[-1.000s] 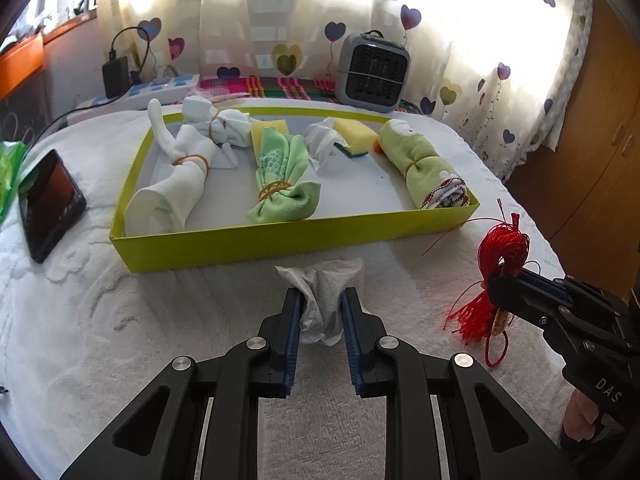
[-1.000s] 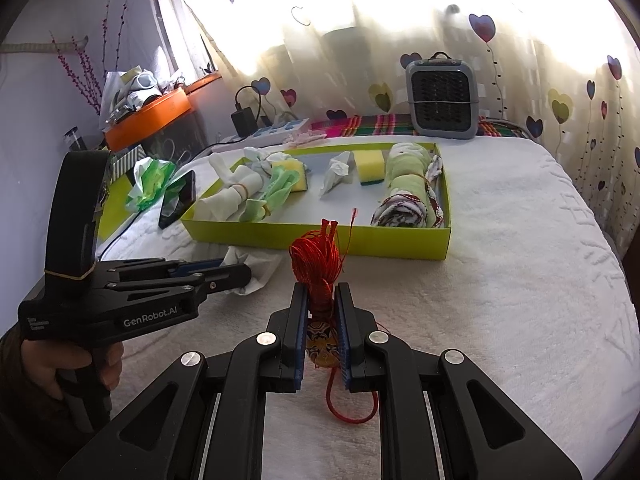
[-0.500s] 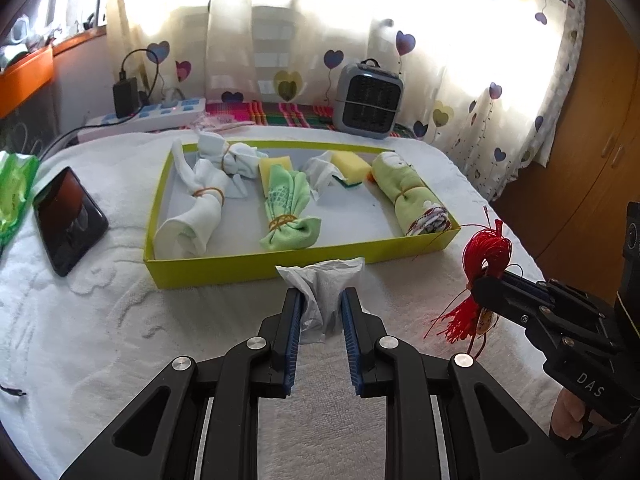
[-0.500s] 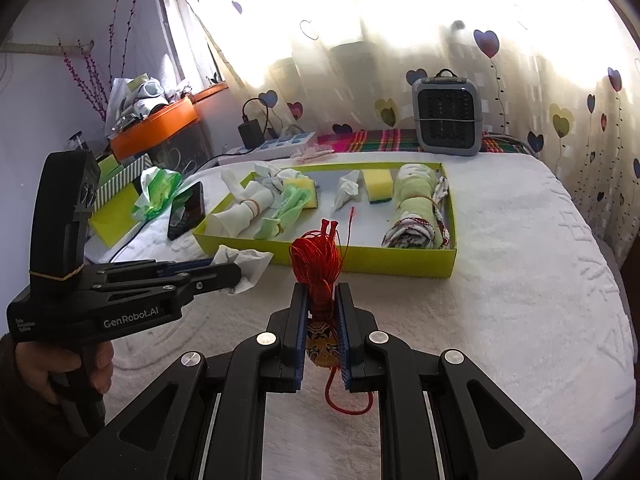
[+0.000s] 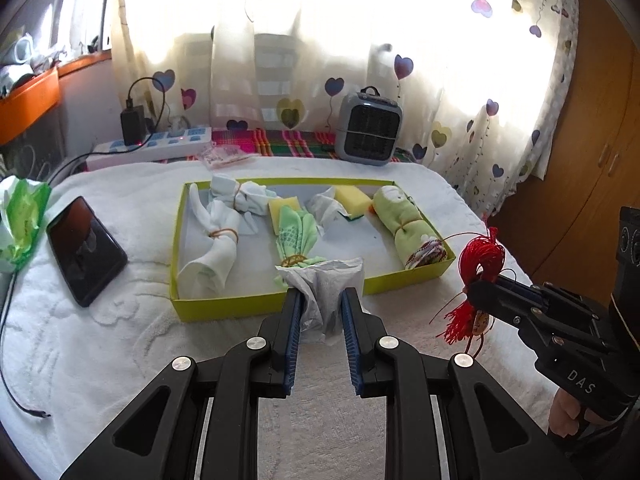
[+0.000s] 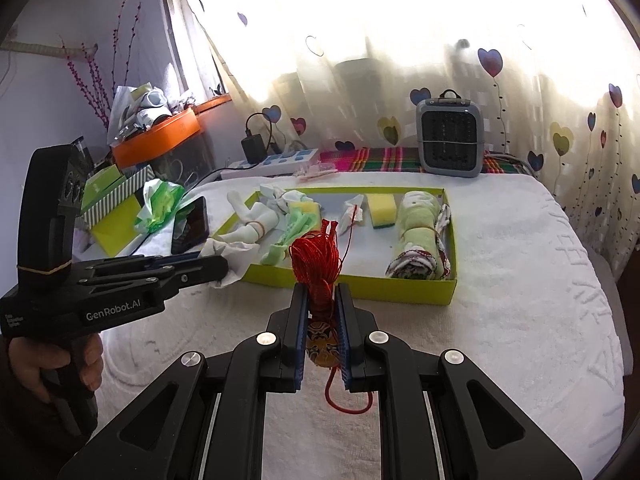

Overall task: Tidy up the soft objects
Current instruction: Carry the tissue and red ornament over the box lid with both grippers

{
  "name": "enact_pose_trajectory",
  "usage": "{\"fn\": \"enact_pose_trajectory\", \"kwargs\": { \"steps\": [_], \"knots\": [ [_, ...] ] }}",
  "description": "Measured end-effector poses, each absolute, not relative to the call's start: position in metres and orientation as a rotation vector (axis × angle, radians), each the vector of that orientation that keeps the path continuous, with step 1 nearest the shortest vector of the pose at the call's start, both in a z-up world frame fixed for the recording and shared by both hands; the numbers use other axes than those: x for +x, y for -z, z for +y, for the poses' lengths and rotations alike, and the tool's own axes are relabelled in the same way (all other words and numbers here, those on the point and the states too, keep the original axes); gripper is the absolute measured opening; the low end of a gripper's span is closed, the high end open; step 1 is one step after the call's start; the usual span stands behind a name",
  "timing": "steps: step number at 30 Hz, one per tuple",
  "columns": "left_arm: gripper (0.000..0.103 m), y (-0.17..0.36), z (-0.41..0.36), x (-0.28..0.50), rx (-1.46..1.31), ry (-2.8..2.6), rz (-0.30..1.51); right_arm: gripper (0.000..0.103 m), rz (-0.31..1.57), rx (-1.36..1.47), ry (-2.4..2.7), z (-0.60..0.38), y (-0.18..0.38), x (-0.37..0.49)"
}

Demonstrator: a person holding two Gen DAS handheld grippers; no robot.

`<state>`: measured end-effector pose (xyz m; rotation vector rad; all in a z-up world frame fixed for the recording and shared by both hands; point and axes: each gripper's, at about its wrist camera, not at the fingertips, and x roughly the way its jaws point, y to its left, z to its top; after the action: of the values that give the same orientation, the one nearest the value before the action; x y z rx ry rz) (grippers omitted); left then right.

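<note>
My left gripper point(image 5: 320, 300) is shut on a crumpled white tissue point(image 5: 324, 280) and holds it above the white bed, just in front of the yellow-green tray point(image 5: 240, 308). It also shows in the right wrist view point(image 6: 222, 266). My right gripper point(image 6: 322, 300) is shut on a red tassel ornament point(image 6: 316, 256), held in the air near the tray's front right; it shows in the left wrist view point(image 5: 478, 280). The tray holds rolled white cloths point(image 5: 212, 252), a green cloth point(image 5: 294, 236), yellow sponges point(image 5: 354, 200) and a green towel roll point(image 5: 404, 220).
A black phone point(image 5: 84, 248) and a green-and-white wrapper point(image 5: 20, 220) lie left of the tray. A grey heater point(image 5: 370, 128) and a power strip point(image 5: 152, 148) stand behind it. A wooden wardrobe point(image 5: 592, 140) is at the right. A cable point(image 5: 12, 360) trails at the left edge.
Both grippers have risen and pulled back from the tray, each still holding its object. The tray now looks smaller and farther away.
</note>
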<state>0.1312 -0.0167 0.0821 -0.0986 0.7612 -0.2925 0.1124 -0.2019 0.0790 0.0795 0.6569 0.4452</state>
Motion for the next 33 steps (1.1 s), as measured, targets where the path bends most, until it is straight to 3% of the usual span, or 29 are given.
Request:
{"fn": "enact_pose_trajectory", "kwargs": {
  "steps": [33],
  "knots": [
    [0.019, -0.078, -0.009, 0.202, -0.097, 0.239, 0.765, 0.014, 0.68, 0.156, -0.389, -0.196, -0.078, 0.195]
  ]
}}
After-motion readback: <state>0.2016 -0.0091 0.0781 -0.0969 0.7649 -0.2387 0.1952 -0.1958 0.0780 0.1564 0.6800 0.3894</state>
